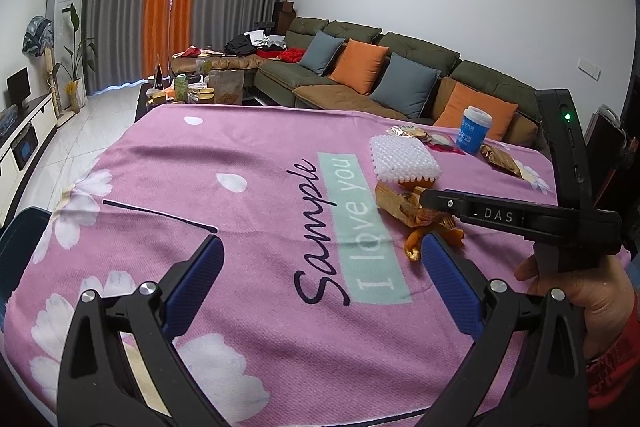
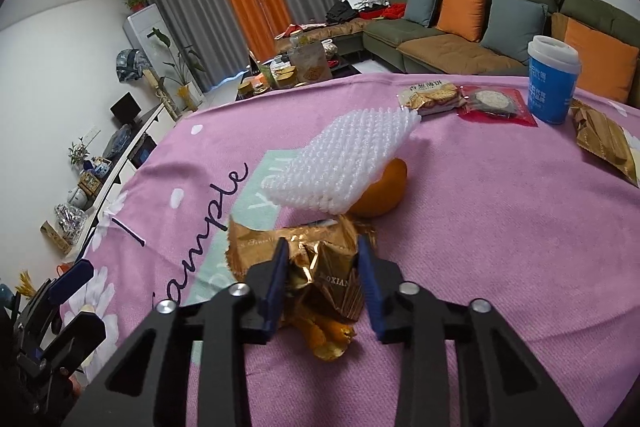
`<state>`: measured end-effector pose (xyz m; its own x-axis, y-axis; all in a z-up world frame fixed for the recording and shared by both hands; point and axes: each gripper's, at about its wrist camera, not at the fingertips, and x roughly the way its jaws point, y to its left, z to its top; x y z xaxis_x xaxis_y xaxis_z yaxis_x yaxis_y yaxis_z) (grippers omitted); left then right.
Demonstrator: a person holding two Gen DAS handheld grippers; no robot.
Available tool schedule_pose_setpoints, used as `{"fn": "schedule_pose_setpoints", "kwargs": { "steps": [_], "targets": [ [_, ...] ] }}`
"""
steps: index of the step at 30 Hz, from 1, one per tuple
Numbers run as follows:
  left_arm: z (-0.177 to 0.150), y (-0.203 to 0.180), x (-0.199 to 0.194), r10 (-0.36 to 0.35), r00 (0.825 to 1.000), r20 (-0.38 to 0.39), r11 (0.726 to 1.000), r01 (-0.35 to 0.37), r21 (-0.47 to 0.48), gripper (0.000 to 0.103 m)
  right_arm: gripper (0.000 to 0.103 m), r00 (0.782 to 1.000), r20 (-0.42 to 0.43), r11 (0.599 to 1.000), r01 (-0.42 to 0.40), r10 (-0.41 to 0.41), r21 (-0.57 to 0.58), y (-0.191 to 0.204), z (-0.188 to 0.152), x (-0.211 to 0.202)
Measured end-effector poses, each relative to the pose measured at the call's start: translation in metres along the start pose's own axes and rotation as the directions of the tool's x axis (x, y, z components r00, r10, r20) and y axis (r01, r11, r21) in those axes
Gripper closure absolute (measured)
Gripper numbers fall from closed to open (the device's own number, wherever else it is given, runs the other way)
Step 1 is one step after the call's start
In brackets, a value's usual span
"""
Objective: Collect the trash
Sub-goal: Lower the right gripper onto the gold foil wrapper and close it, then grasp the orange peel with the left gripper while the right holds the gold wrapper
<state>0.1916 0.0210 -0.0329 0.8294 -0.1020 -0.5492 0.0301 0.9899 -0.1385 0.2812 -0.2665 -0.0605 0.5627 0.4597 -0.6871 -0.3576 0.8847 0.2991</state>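
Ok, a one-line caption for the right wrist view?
Right gripper fingers close around a crumpled gold wrapper on the pink tablecloth, white foam net and orange just beyond.

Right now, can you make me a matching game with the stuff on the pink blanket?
Things:
1. gold wrapper
2. white foam net
3. blue cup
4. left gripper

Places or states:
A. leaning on top of an orange
B. open, nothing between its fingers
C. standing upright near the sofa side
D. between the right gripper's blue pads

Pairs: 1-D, 2-A, 3-C, 4-B
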Motion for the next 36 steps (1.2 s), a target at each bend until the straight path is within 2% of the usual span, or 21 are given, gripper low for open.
{"fn": "schedule_pose_setpoints", "kwargs": {
  "steps": [1, 2, 7, 14, 21, 24, 26, 27, 29, 33, 36],
  "targets": [
    [0.0, -0.001, 0.0, 0.0, 1.0, 0.001, 1.0, 0.0, 0.001, 0.006, 0.082, 1.0, 0.003, 1.0, -0.003, 0.003, 0.002, -0.001, 0.0, -0.001],
    [0.0, -0.003, 0.0, -0.001, 1.0, 0.001, 1.0, 0.001, 0.005, 0.006, 0.094, 1.0, 0.011, 1.0, -0.008, 0.008, 0.0, -0.001, 0.0, -0.004],
    [0.0, -0.011, 0.004, -0.019, 1.0, -0.005, 1.0, 0.019, 0.021, 0.006, 0.094, 0.999, 0.026, 1.0, -0.021, 0.021, 0.001, -0.004, -0.001, -0.011],
    [0.001, -0.039, 0.019, -0.089, 0.996, -0.03, 0.992, 0.091, 0.087, 0.006, 0.095, 0.995, 0.086, 0.998, -0.044, 0.04, 0.045, -0.017, -0.003, -0.042],
    [0.008, -0.07, 0.052, -0.132, 0.984, -0.121, 0.978, 0.149, 0.145, 0.006, 0.095, 0.988, 0.153, 0.994, -0.031, 0.014, 0.108, -0.046, -0.007, -0.08],
    [0.01, -0.077, 0.07, -0.149, 0.97, -0.191, 0.973, 0.179, 0.148, 0.02, 0.095, 0.986, 0.167, 0.99, -0.032, 0.009, 0.135, -0.059, -0.008, -0.088],
    [0.011, -0.078, 0.083, -0.152, 0.96, -0.235, 0.973, 0.187, 0.138, 0.035, 0.095, 0.985, 0.172, 0.989, -0.036, 0.01, 0.147, -0.063, -0.01, -0.09],
    [0.011, -0.078, 0.086, -0.16, 0.956, -0.246, 0.971, 0.196, 0.133, 0.039, 0.095, 0.985, 0.175, 0.988, -0.039, 0.012, 0.151, -0.065, -0.01, -0.091],
    [0.01, -0.077, 0.093, -0.155, 0.95, -0.271, 0.972, 0.196, 0.13, 0.058, 0.095, 0.984, 0.179, 0.987, -0.043, 0.014, 0.156, -0.066, -0.01, -0.091],
    [0.008, -0.077, 0.099, -0.167, 0.945, -0.282, 0.969, 0.211, 0.132, 0.083, 0.095, 0.983, 0.18, 0.986, -0.049, 0.02, 0.158, -0.068, -0.011, -0.091],
    [0.007, -0.075, 0.099, -0.179, 0.942, -0.284, 0.967, 0.222, 0.125, 0.089, 0.095, 0.982, 0.187, 0.986, -0.051, 0.021, 0.156, -0.067, -0.011, -0.094]
  ]
}}
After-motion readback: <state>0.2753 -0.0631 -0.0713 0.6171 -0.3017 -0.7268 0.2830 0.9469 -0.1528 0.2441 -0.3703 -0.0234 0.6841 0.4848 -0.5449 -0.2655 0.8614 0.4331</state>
